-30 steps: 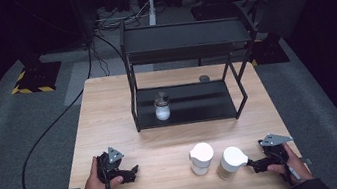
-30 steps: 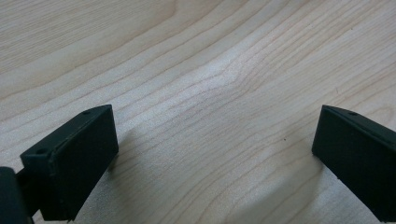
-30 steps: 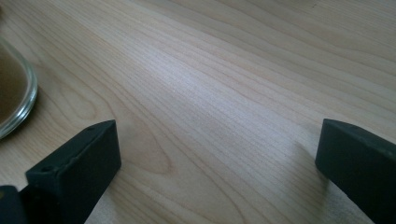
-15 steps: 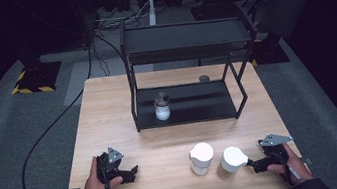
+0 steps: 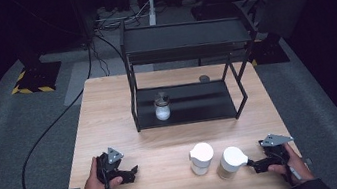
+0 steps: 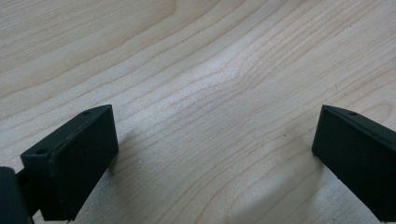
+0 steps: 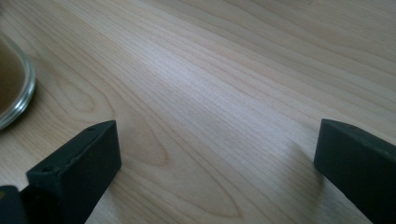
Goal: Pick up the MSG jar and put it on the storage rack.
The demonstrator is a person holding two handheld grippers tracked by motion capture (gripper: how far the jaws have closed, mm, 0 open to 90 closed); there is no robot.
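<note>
High view is showing two white-lidded jars near the 6 o'clock edge of the bench: the right jar with brownish stuff inside, and the left jar just beside it at its 9 o'clock. The right gripper is sitting just beside the right jar at its 3 o'clock, jaws wide open and holding nothing. I think it is getting ready to grab this jar. It should be sliding in low and straight, one jaw on each side, squeezing below the lid. The left gripper is resting well apart at 9 o'clock, jaws open too. A small jar is standing on the black rack at 12 o'clock.
</note>
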